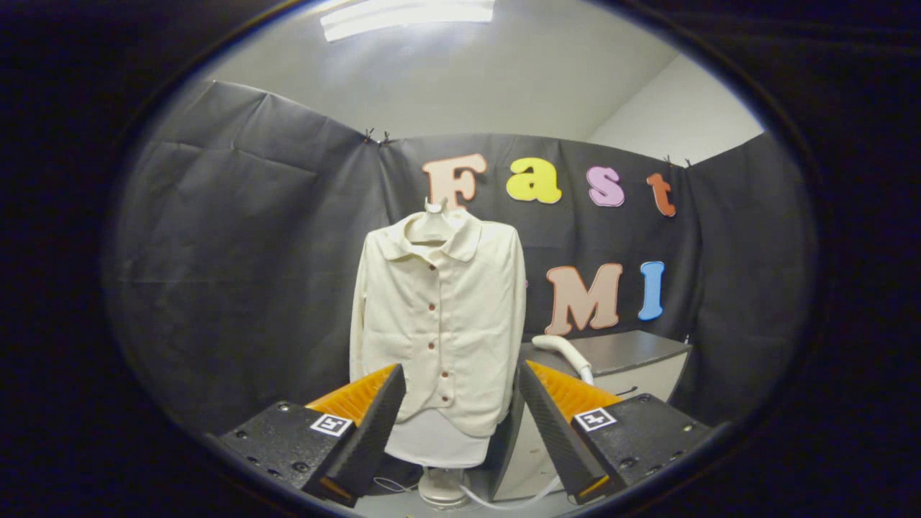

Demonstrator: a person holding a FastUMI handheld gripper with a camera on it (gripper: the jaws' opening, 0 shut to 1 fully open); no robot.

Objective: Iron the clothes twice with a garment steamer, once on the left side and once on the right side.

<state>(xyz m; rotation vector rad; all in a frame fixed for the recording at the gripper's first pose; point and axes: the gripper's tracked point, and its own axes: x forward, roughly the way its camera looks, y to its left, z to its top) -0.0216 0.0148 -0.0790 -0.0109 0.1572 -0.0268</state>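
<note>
gripper (458,424) sits at bottom centre of the frame, fingers (374,424) spread wide, nothing between them, touching nothing. step in hand looks like the very start: steamer not picked up yet, so the reach for it comes first, no ironing pass seems done.

just beyond the fingers, centre frame, the shirt (440,324) hangs on a hanger (434,216) on a stand, front facing the camera, buttoned, its lower hem seen in the gap between the fingers. stand base (440,491) shows low between the fingers, bottom centre.

steamer (568,351) lies right of centre, just past the right finger, its white curved head resting on the grey cabinet (633,352) to the right of the shirt. a white hose (504,500) runs along the floor at bottom centre, near the base; where it ends cannot be told. steamer is off to the side of the right finger, not in line with the gap.

next move calls for swinging the gripper to the right and forward so the steamer's handle comes between the fingers, then closing on it firmly; the handle is rounded and smooth-looking, so a slip is likely if gripped off-centre. after that, a pass down the left half of the shirt, then the right.
</note>
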